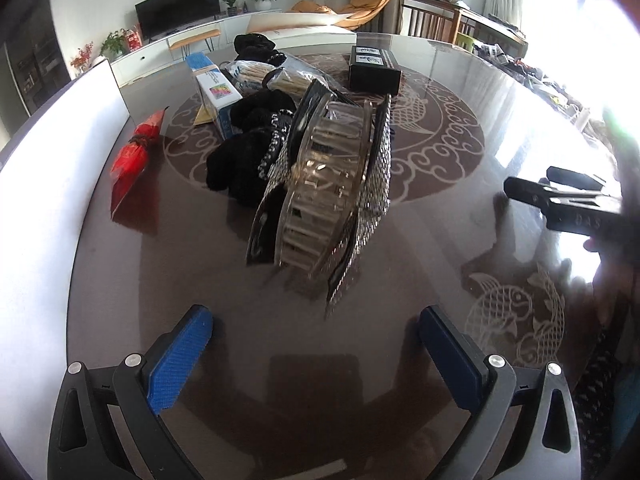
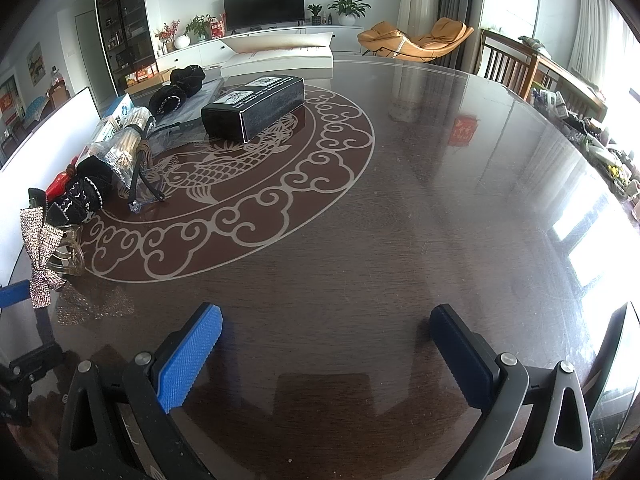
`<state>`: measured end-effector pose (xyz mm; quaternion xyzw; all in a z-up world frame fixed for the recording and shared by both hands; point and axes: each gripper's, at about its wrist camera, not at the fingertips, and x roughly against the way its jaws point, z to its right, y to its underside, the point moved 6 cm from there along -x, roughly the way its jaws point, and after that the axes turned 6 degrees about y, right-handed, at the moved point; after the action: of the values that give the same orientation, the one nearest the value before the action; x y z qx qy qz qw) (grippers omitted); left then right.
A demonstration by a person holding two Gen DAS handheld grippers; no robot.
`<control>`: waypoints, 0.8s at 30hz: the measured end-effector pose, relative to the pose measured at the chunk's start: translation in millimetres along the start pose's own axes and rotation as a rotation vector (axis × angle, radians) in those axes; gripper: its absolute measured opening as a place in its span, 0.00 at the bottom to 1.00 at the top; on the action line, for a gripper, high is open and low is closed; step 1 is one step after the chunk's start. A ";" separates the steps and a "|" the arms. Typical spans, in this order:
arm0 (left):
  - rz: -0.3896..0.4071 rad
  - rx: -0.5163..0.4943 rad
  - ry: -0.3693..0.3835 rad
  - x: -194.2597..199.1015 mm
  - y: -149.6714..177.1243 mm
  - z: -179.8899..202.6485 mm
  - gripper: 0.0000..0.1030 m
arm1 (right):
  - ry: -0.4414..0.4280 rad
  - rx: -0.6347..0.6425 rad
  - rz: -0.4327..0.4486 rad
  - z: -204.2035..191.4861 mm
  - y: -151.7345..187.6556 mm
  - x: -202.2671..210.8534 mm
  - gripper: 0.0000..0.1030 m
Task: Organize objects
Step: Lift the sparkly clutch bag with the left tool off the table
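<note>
A clear plastic claw hair clip with a rhinestone-mesh bow (image 1: 328, 184) stands on the dark glossy round table with a pale carp-and-cloud inlay (image 1: 460, 168), straight ahead of the left gripper (image 1: 316, 340), whose blue-padded fingers are spread wide with nothing between them. The clip's long axis runs away from that gripper and leans slightly right, so its narrow near end faces the gap between the pads. The right gripper (image 2: 326, 334), likewise spread and empty, hovers over bare tabletop; in its view the same clip sits at the far left edge, well apart from its fingers. The left gripper looks the nearer of the two and better lined up, judging by both views. Just behind the clip lies the rest of the clutter: black fuzzy hair scrunchies (image 1: 256, 140), a blue-and-white carton (image 1: 214, 88), clear bags of pale wooden sticks (image 1: 276, 74), a black rectangular box with white labels (image 1: 374, 70) and a red foil packet (image 1: 134, 152) near the white board at the table's left edge
</note>
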<state>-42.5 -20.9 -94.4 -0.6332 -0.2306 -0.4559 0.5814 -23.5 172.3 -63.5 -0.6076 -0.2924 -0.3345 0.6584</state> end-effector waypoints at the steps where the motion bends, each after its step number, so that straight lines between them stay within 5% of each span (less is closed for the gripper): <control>1: -0.003 0.001 0.000 1.5 2.5 -0.8 1.00 | 0.000 0.001 0.000 0.0 0.0 0.0 1.00; 3: -0.009 0.043 -0.009 4.3 3.6 -7.7 1.00 | -0.001 0.000 0.000 -0.2 0.0 0.2 1.00; 8: 0.051 0.156 0.135 11.7 -19.4 -17.5 1.00 | -0.001 0.001 0.000 0.0 -0.1 0.0 1.00; 14: 0.100 0.065 0.112 -6.8 -62.2 -0.9 1.00 | -0.001 0.001 0.000 -0.1 -0.1 0.0 1.00; 15: 0.104 0.051 0.100 -8.5 -63.6 1.2 0.93 | -0.001 0.001 0.000 0.0 -0.1 -0.1 1.00; 16: 0.111 0.035 0.080 -10.7 -63.9 3.1 0.60 | -0.001 0.001 0.000 0.0 -0.1 -0.1 1.00; 17: 0.102 0.032 0.068 -12.4 -61.8 2.8 0.52 | -0.002 0.001 0.000 -0.1 -0.1 0.0 1.00; 24: 0.099 0.120 0.049 21.4 -12.4 -13.3 0.53 | -0.002 0.002 0.000 -0.3 -0.3 -0.3 1.00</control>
<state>-46.6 -35.8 -71.0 -0.5964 -0.2114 -0.4273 0.6458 -23.9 172.0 -63.6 -0.6072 -0.2934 -0.3337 0.6587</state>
